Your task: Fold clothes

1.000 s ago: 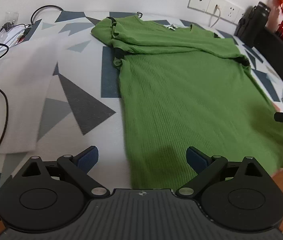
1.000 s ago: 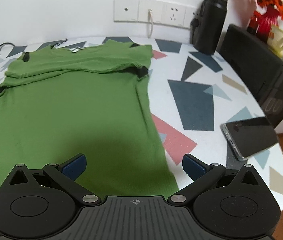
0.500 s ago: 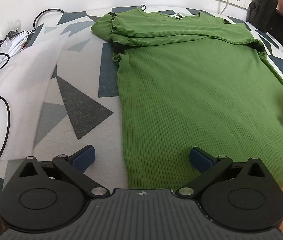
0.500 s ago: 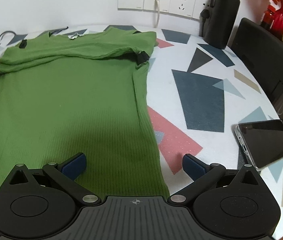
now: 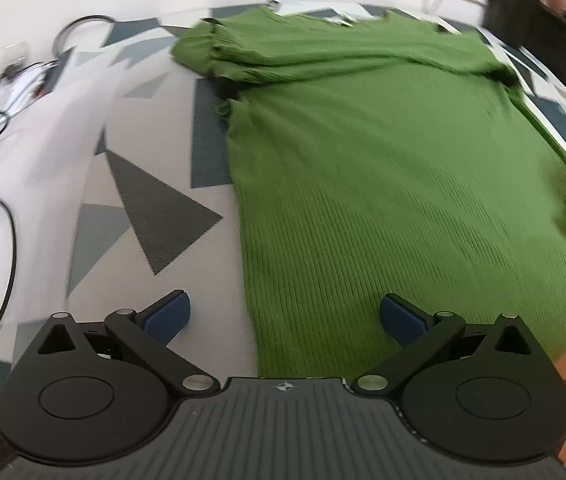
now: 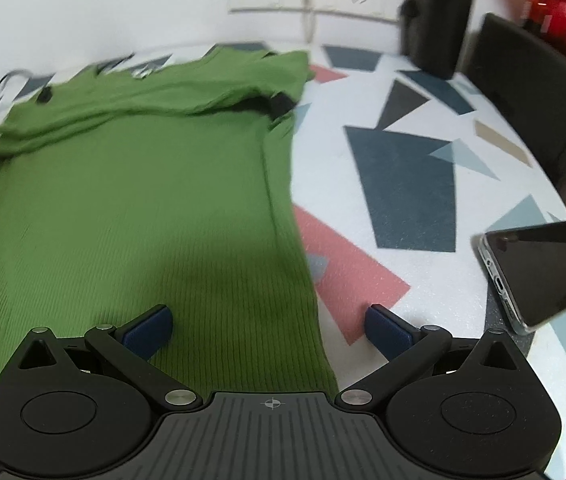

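1. The green ribbed knit top (image 5: 383,168) lies flat on the white table with grey, blue and pink triangle print (image 5: 63,152). Its sleeves are already folded across the chest at the end nearest the wall, and its hem is at the near edge of the table.

2. Judged from the fine ribbing and the soft folds at the sleeves, the top is light, limp and a little stretchy. It should not slip on the matt table, but a single pinched layer would probably drag and bunch the rest. Nothing about it looks fragile.

3. The best places to take hold appear to be the two hem corners, one per tool, gripping both layers together near the side seams.

4. The left tool (image 5: 283,316) stands wide open and grips nothing. It straddles the top's left side edge near the hem: one blue pad is over bare table, the other over the green knit.

5. The right tool (image 6: 269,328) is likewise wide open and empty. It straddles the top's right side edge near the hem, with one pad over the knit and the other over the pink patch of the table.

6. Whether any pad touches the cloth cannot be told.

7. A black smartphone (image 6: 539,272) lies well to the right of the top, clear of it.
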Motion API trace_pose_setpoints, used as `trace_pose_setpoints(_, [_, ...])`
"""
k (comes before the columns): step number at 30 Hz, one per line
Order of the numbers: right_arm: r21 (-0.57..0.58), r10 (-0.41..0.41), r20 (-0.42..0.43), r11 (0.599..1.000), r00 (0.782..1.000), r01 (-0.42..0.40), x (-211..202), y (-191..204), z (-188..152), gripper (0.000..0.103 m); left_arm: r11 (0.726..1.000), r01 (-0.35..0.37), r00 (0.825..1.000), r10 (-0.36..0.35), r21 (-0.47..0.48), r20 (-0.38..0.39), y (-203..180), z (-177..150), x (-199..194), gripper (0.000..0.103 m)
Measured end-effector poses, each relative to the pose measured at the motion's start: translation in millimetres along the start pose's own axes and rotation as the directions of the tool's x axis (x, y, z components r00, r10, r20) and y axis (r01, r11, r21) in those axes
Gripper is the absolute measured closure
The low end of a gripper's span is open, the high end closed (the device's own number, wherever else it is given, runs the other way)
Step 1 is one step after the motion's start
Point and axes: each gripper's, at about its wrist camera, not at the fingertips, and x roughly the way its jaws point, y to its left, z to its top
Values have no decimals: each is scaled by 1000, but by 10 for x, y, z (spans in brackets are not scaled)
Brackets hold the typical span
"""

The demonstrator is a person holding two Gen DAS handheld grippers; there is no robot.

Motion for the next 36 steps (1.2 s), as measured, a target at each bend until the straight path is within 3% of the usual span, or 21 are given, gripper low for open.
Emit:
trace_pose_setpoints(6, [-15,22,-21,1000,1000,-22,-183,-107,-235,3,1000,2,1000,-2,-4,-23,58,-169,-101,0])
trace_pose_setpoints(10, [9,24,-13,1000,1000,-24,-320,-168,-363,14,1000,-7,1000,7,-24,-12,46,-302,-202,7])
trace_pose_setpoints(13, [4,31,-3,1000,1000,-31,-392,-158,-406,31,1000,4,1000,-4,-11,4,10,-312,-258,25])
trace_pose_setpoints(15, [-5,52,5,999,999,-52,-434,-134,-419,45,999,31,999,-31,13,16,-33,-277,-283,56])
trace_pose_setpoints(16, [-10,62,7,998,998,-62,-449,-119,-422,52,999,44,999,-45,16,17,-48,-258,-286,64])
trace_pose_setpoints(17, [-15,74,6,997,997,-74,-460,-101,-422,60,998,69,997,-70,11,15,-57,-231,-276,87])
trace_pose_setpoints(18, [-18,89,6,996,996,-89,-466,-83,-415,66,996,94,995,-94,4,13,-64,-203,-265,94])
trace_pose_setpoints(20, [6,145,1,989,989,-145,-443,-70,-375,90,989,138,990,-137,-44,14,-41,-156,-226,95])
trace_pose_setpoints(21, [22,175,-1,984,985,-175,-427,-67,-353,94,985,156,988,-155,-69,18,-23,-136,-209,95])
trace_pose_setpoints(25, [63,223,13,973,975,-224,-407,-51,-305,95,963,201,979,-199,-182,31,129,-162,-230,97])
trace_pose_setpoints(31, [108,245,30,963,969,-247,-525,-59,-388,96,944,229,973,-213,-238,88,383,-373,-435,97])
trace_pose_setpoints(36, [158,274,42,948,961,-278,-780,-37,-537,96,944,271,957,-243,-190,156,510,-378,-732,97])
